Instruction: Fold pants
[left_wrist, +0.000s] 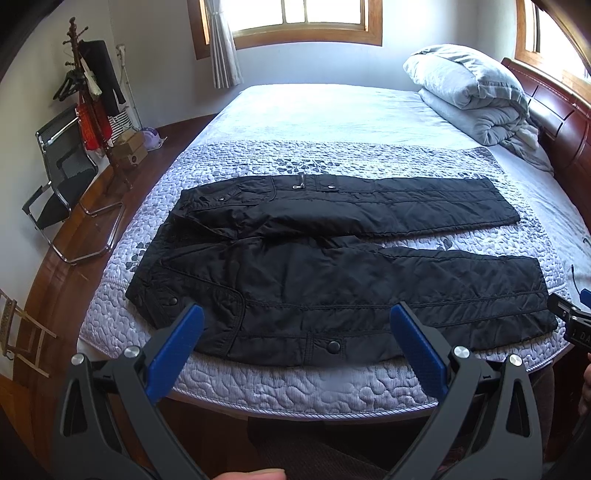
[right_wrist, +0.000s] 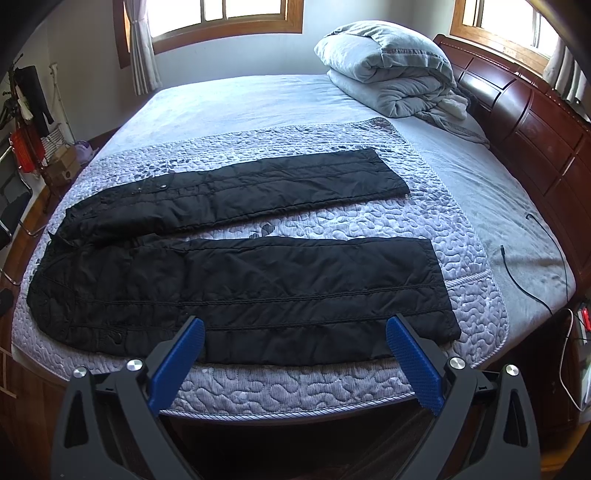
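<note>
In the left wrist view the black quilted pants (left_wrist: 332, 258) lie flat across the middle of the frame on the patterned quilt (left_wrist: 258, 384) of the bed, waist toward the left, the two legs running to the right with a strip of quilt showing between them. Nothing is folded yet, so the step in hand looks to be the first grasp; done well, it likely means taking the near leg's lower edge at waist and hem together and laying it squarely over the far leg. The left gripper (left_wrist: 295, 314) hangs at lower centre, jaws spread wide, holding nothing, clear of the cloth. In the right wrist view the pants (right_wrist: 240, 277) fill the left and centre, the near hem at centre right. The right gripper (right_wrist: 295, 328) is likewise wide apart and empty, poised over the near leg's lower edge without visibly touching it.
</note>
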